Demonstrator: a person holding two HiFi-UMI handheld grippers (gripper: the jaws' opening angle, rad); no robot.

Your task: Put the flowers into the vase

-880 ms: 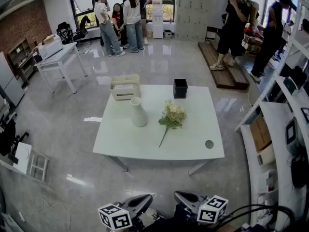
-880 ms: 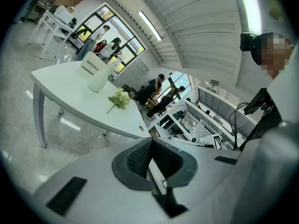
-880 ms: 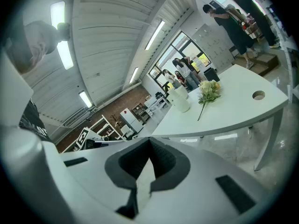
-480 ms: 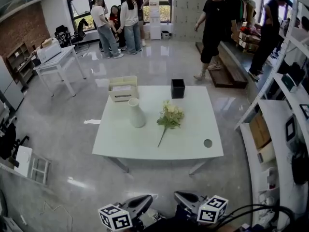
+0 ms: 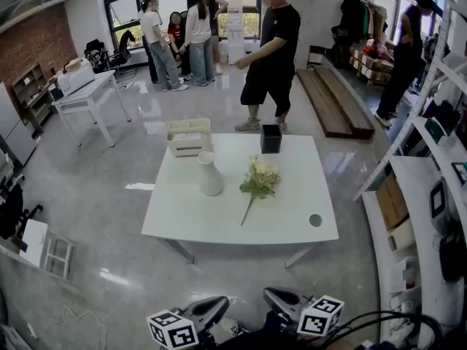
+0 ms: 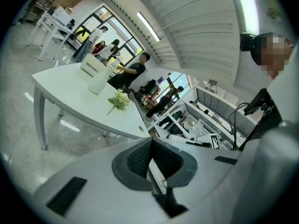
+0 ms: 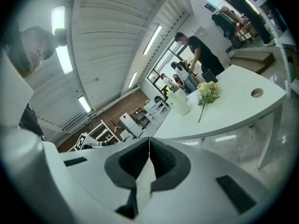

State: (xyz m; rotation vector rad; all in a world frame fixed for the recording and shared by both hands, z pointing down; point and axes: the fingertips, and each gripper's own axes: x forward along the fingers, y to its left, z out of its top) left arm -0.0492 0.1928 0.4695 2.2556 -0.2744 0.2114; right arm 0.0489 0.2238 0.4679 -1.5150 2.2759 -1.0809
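Flowers [image 5: 260, 179] indistinct, vase [image 5: 209, 173] interior hidden

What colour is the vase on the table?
The vase is plain white, clearest in the head view.

table [image 5: 292, 228]: vase [image 5: 209, 173] near flowers [image 5: 260, 179], apart | left claw [image 5: 209, 309], right claw [image 5: 286, 300]: bottom edge

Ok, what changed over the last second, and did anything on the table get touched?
Only the person in black moved, walking from the wooden platform at back right to the table's far edge, just behind the black box. Nothing was grasped or released. The vase, flowers and basket stayed put. The left hand-held gripper and right hand-held gripper stayed low, shut and empty.
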